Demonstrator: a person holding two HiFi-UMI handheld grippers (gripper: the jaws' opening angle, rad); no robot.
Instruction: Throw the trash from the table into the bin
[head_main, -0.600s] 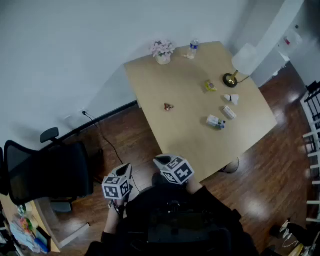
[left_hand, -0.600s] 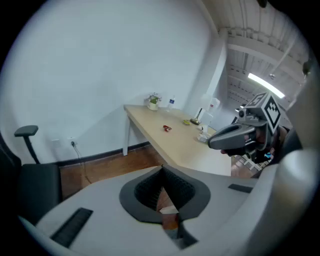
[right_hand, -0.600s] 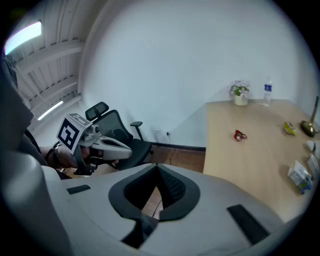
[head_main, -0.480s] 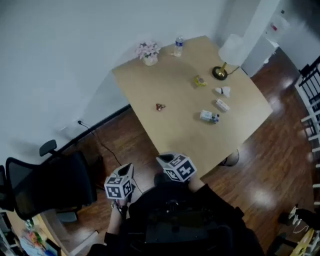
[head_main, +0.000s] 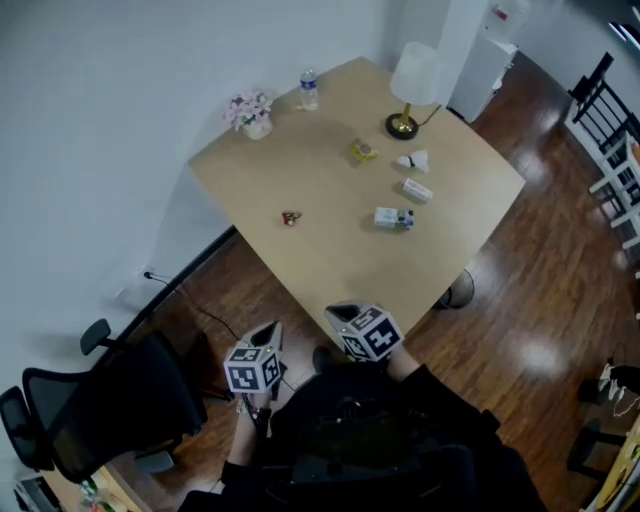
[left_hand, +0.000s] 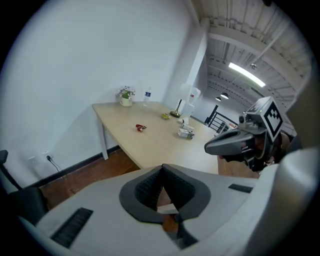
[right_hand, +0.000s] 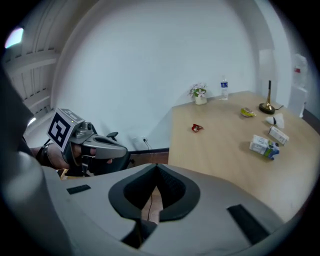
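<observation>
Both grippers are held low in front of the person, short of the near edge of the surface (head_main: 330, 255), angled down.

- Left gripper (left_hand: 162, 169): jaws closed tip to tip, nothing between them.
- Right gripper (right_hand: 156, 167): jaws closed as well, empty.
- Trash is all on the surface, well apart from both grippers. The red wrapper (head_main: 290, 217) lies alone toward the left. The carton (head_main: 393, 217), small box (head_main: 416, 189), white crumpled scrap (head_main: 412, 160) and yellow wrapper (head_main: 362, 151) are strung out toward the lamp (head_main: 408, 88).
- Along the far edge stand a water bottle (head_main: 308, 88) and a flower pot (head_main: 250, 110).
- No bin can be picked out in any view.

Risks, as judged from here:

- Closed jaws: if either gripper arrives at a piece without opening, it will push the piece across the surface instead of taking it. The red wrapper looks light and flat enough to skid.
- The scrap and the yellow wrapper lie near the lamp base. A wide reach there could knock the lamp, which looks top-heavy under its shade.
- Wrong pick: the water bottle may or may not count as trash. The flower pot clearly does not.
- The carton and small box lie just beside each other, so a careless closing could catch both or flick one away.
- With the bin out of sight, the carry involves a turn. The office chair (head_main: 110, 405) and the cable (head_main: 190, 300) on the floor to the left could snag a step.
- Thin wrappers may slip from the jaws mid-carry.
</observation>
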